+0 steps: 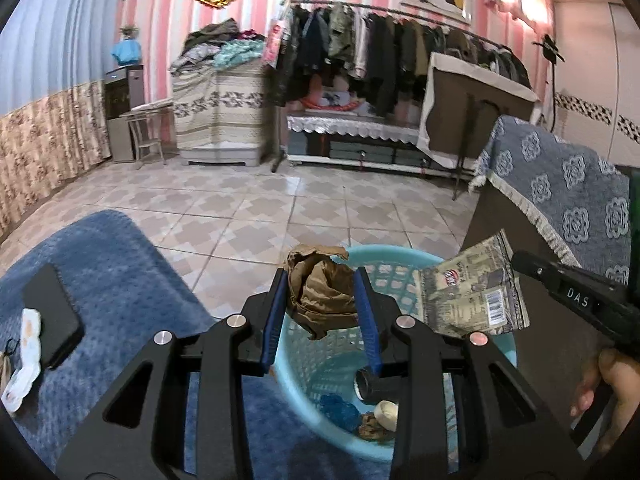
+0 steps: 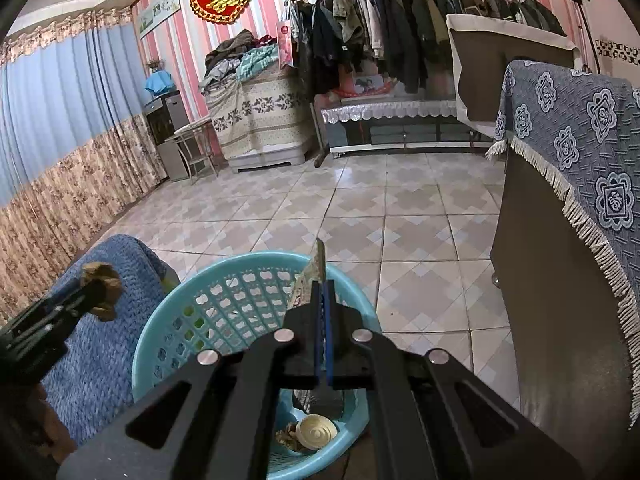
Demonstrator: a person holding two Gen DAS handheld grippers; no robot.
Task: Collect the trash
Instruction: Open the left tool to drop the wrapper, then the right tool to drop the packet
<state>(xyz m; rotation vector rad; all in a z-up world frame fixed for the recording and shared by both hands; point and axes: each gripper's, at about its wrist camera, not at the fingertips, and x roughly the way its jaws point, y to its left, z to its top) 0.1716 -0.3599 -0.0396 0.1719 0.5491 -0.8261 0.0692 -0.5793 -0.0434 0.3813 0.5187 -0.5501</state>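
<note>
A crumpled brown paper wad [image 1: 322, 292] is pinched between the blue pads of my left gripper [image 1: 322, 300], which hangs over the light blue plastic basket [image 1: 404, 256]. In the right wrist view the same wad [image 2: 100, 290] shows at the left gripper's tip beside the basket [image 2: 168, 324]. My right gripper [image 2: 323, 292] is shut on a flat printed snack wrapper [image 2: 314, 276], held edge-on over the basket; in the left wrist view that wrapper [image 1: 468, 292] hangs from the right gripper's black fingers [image 1: 532, 266]. Inside the basket lie a dark cylinder [image 1: 370, 386], a cream round lid [image 2: 318, 432] and other scraps.
A blue fuzzy cover [image 1: 100, 280] lies to the left with a black phone [image 1: 52, 316] and a white crumpled piece [image 1: 24, 364] on it. A dark cabinet under a blue patterned cloth [image 2: 580, 140] stands at the right. Tiled floor [image 2: 360, 208] stretches ahead to a clothes rack [image 2: 400, 20].
</note>
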